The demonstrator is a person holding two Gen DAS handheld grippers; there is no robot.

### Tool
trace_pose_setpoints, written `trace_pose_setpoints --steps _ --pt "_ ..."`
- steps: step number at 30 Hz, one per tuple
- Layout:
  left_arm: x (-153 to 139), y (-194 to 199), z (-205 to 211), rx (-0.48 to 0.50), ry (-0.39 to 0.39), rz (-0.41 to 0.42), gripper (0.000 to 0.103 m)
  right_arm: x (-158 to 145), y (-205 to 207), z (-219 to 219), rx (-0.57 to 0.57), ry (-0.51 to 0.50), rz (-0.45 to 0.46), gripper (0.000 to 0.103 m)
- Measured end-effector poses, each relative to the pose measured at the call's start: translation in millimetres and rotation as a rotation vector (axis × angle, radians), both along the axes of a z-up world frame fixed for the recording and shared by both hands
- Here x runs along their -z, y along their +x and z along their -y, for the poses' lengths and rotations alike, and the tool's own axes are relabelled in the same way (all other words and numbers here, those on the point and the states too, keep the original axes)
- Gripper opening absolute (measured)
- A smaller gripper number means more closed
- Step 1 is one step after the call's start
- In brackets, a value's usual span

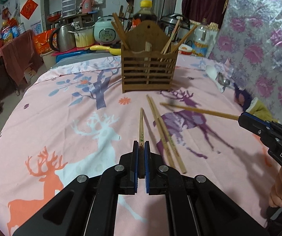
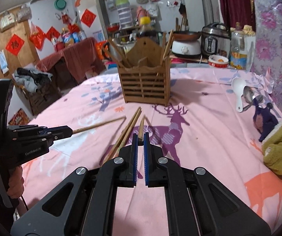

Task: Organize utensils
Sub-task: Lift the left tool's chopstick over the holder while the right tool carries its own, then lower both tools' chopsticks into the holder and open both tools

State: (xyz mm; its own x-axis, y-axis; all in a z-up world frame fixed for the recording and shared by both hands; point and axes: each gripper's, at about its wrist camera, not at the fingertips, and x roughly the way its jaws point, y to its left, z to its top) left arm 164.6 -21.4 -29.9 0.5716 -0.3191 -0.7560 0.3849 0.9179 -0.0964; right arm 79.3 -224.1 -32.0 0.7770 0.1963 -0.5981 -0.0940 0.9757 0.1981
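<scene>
A desk under a pink deer-print cloth (image 1: 62, 102) carries a slatted wooden utensil holder (image 1: 148, 72) near its far edge, with several chopsticks standing in its compartments. Just in front of the holder, a loose pair of chopsticks (image 1: 164, 131) lies on the cloth. The left gripper (image 1: 141, 147) has its jaws pinching one chopstick (image 1: 141, 125); the right gripper (image 2: 140, 137) likewise pinches another chopstick (image 2: 141, 126). A white spoon (image 2: 239, 90) and metal spoons (image 2: 251, 97) lie together near the floral wall.
</scene>
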Motion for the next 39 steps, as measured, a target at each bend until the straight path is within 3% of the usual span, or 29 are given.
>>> trace_pose_setpoints --steps 5,8,15,31,35,39 --pt "-39.0 4.8 7.3 0.013 -0.038 0.048 0.006 -35.3 -1.3 1.8 -0.007 0.012 0.072 0.006" --pt "-47.9 16.0 16.7 0.014 -0.043 0.063 0.006 -45.2 11.5 1.6 -0.017 0.038 0.085 0.006" --pt "-46.2 40.0 30.1 0.002 -0.065 0.063 0.006 -35.3 40.3 0.7 0.002 0.118 0.064 0.007" --pt "-52.1 56.6 39.7 0.009 -0.101 0.098 0.007 -27.9 58.6 -4.3 0.031 0.107 0.077 0.006" --pt "-69.2 63.5 35.5 0.015 -0.123 0.091 0.006 -46.8 57.6 1.4 0.043 0.101 0.110 0.006" --pt "-107.3 68.2 29.7 -0.002 -0.157 0.155 0.006 -81.9 55.3 4.5 0.049 0.086 0.192 0.006"
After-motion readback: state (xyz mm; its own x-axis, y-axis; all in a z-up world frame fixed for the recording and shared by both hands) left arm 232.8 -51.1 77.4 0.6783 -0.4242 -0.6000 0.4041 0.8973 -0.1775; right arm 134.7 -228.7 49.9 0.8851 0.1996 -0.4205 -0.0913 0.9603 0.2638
